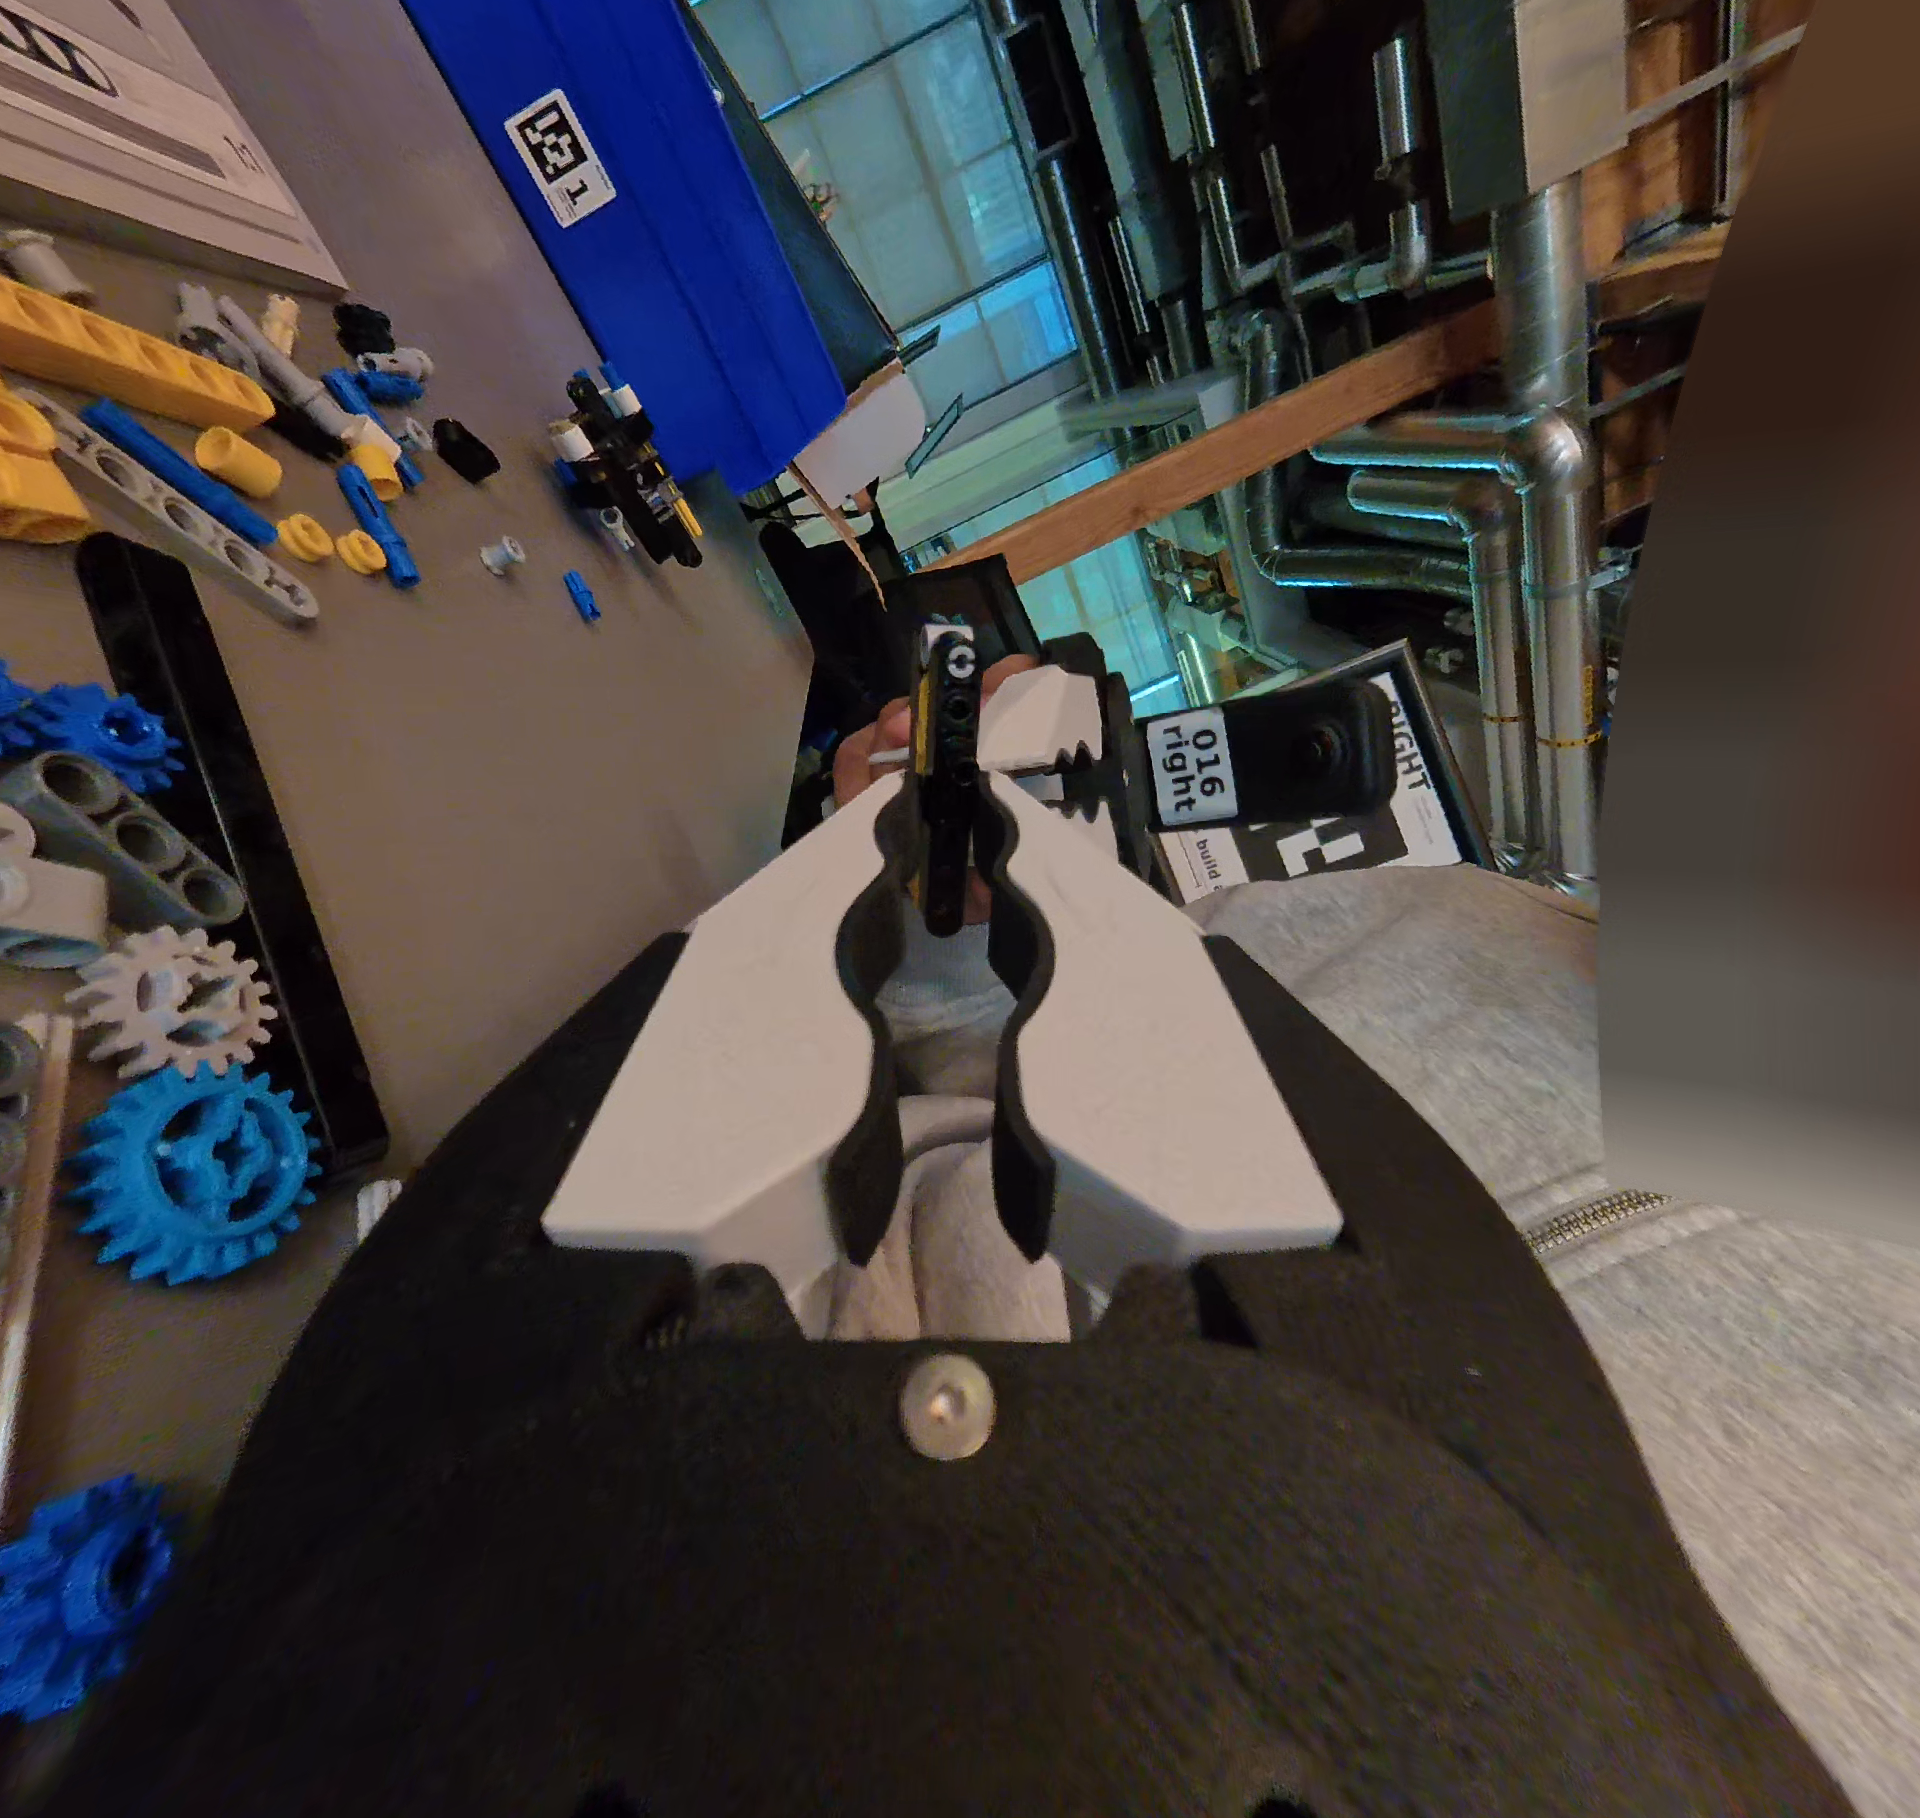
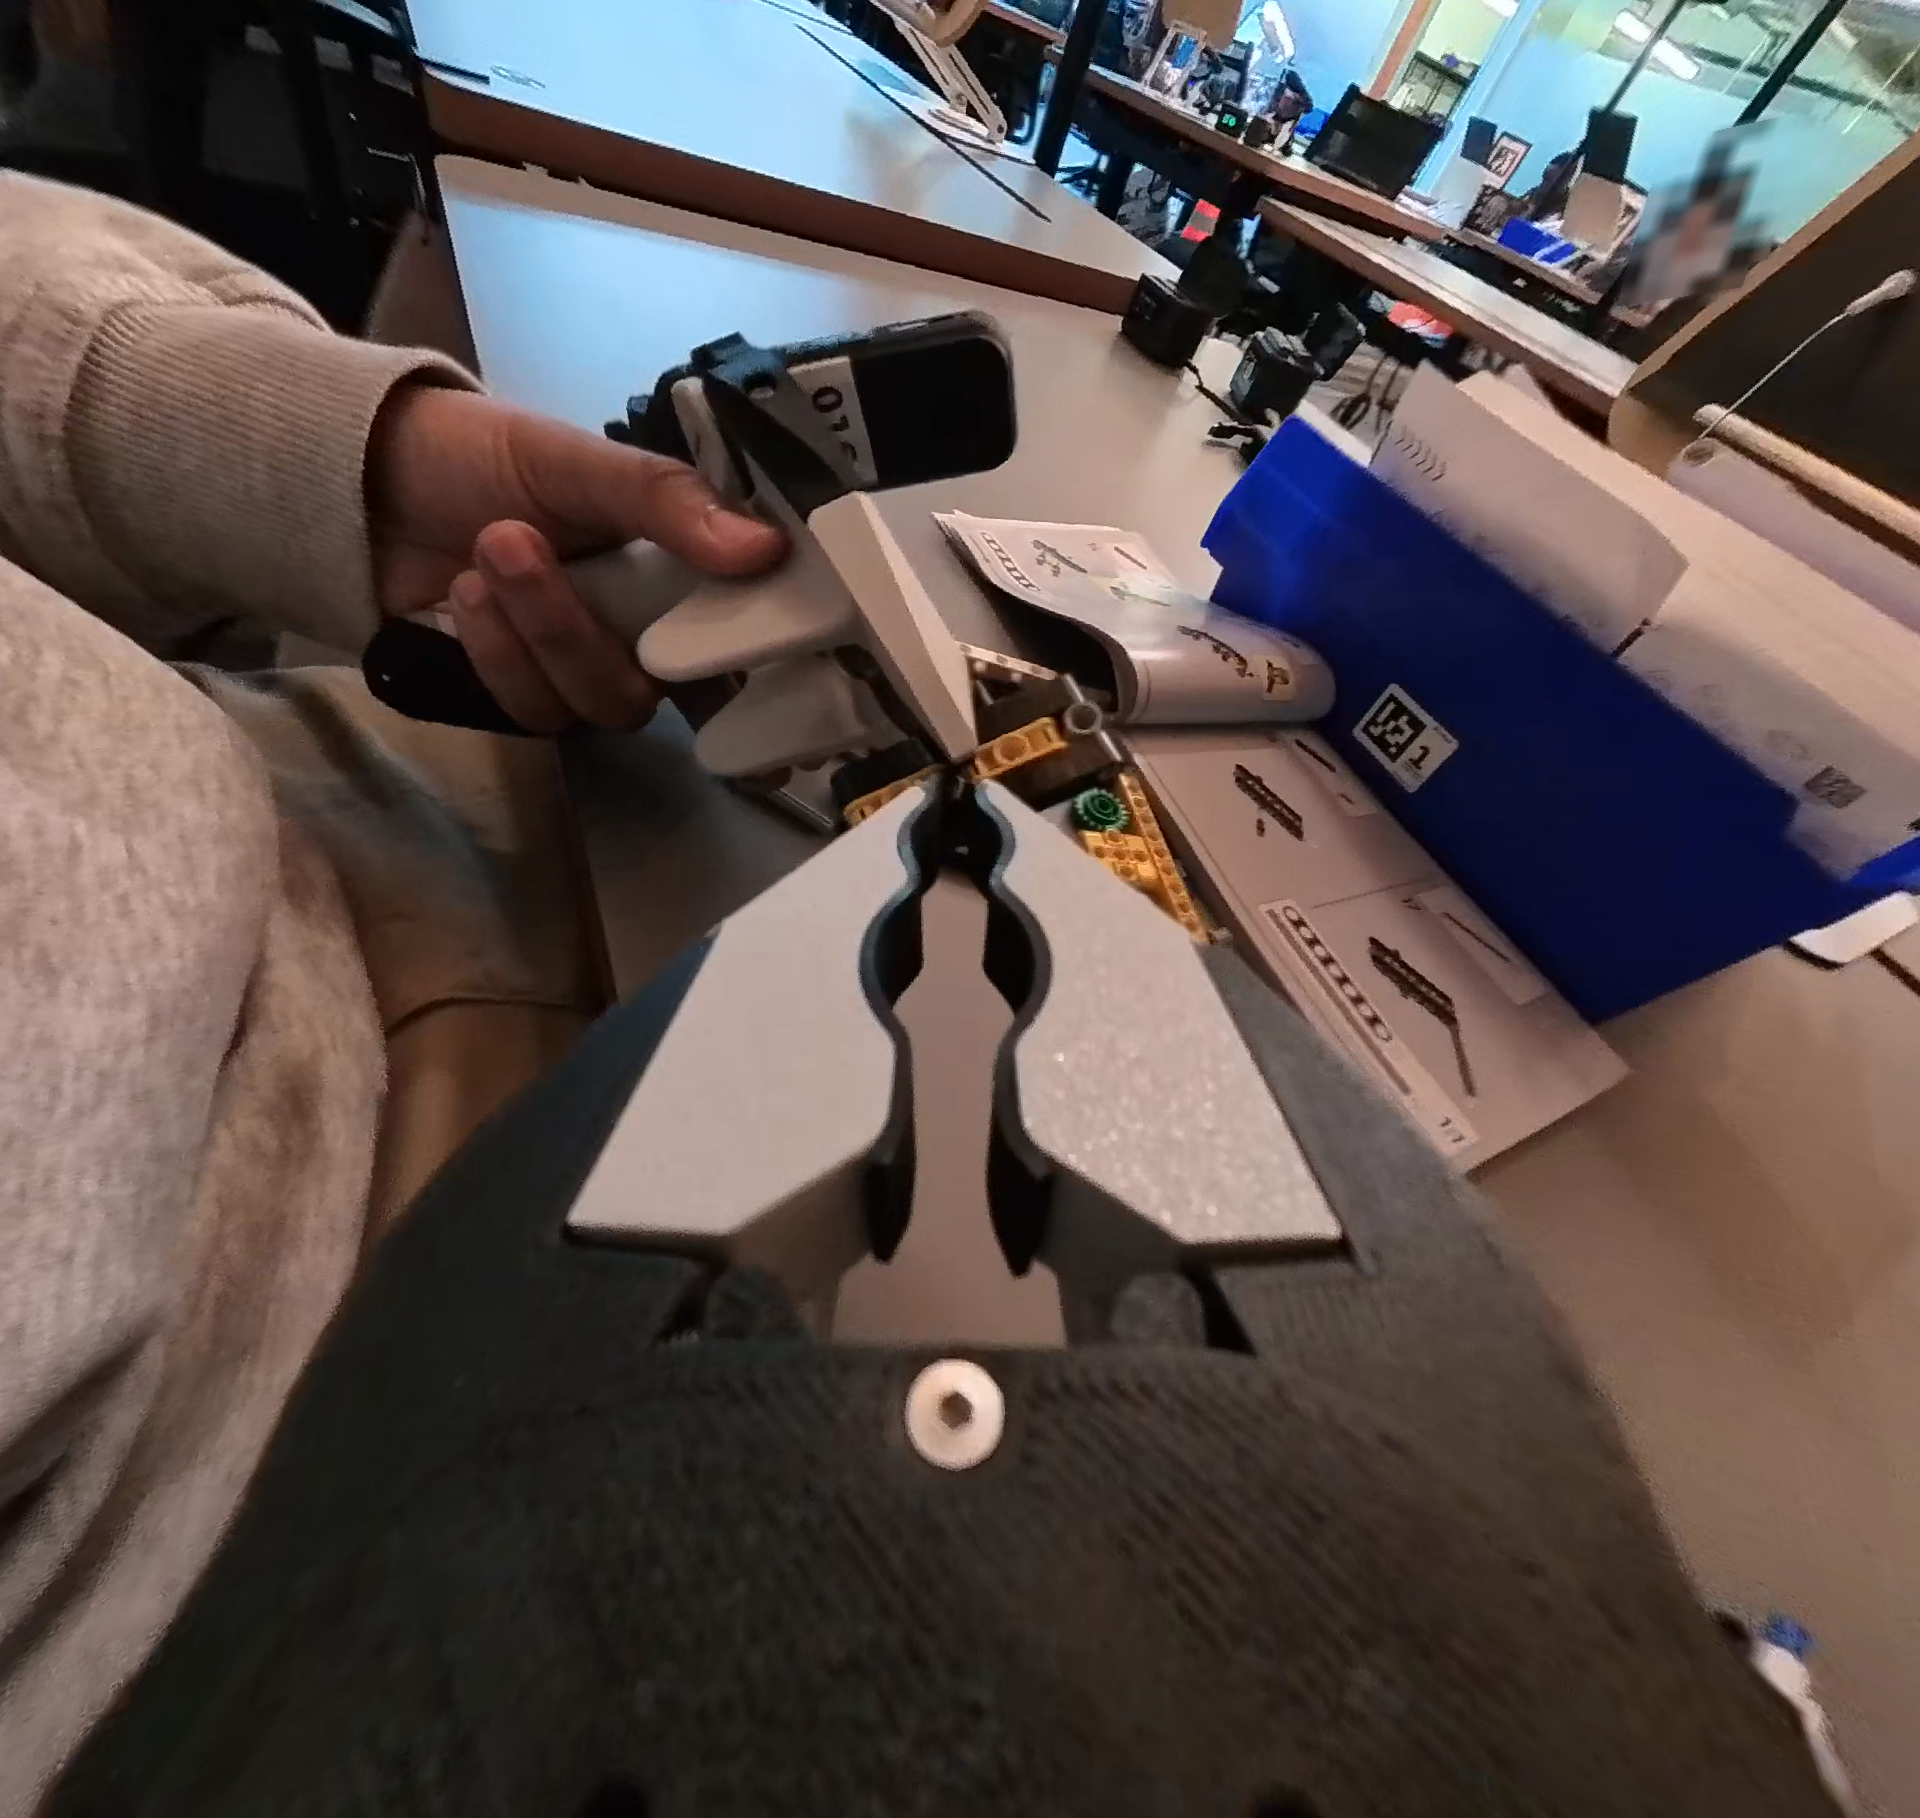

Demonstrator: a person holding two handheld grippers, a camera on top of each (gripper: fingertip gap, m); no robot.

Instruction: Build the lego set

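My left gripper [image 1: 940, 781] is shut on a black and yellow lego assembly [image 1: 951, 719], seen edge-on and held up off the table. In the right wrist view the same assembly [image 2: 1023, 742] shows yellow beams and a green gear [image 2: 1099, 812], with the left gripper [image 2: 925, 755] clamped on it from the left, held by a hand [image 2: 540, 542]. My right gripper [image 2: 949, 797] is shut with its tips pinching a black part at the assembly's near edge. It also shows in the left wrist view [image 1: 997, 729], just behind the beam.
Loose parts lie on the grey table: yellow beams and blue pins [image 1: 208, 438], blue and white gears [image 1: 192, 1171], a long black beam [image 1: 229, 833], a small black sub-assembly [image 1: 623, 469]. A blue bin [image 2: 1507, 729] and an open instruction booklet [image 2: 1351, 916] lie to the right. Both grippers' tips are close together, under 4 cm apart.
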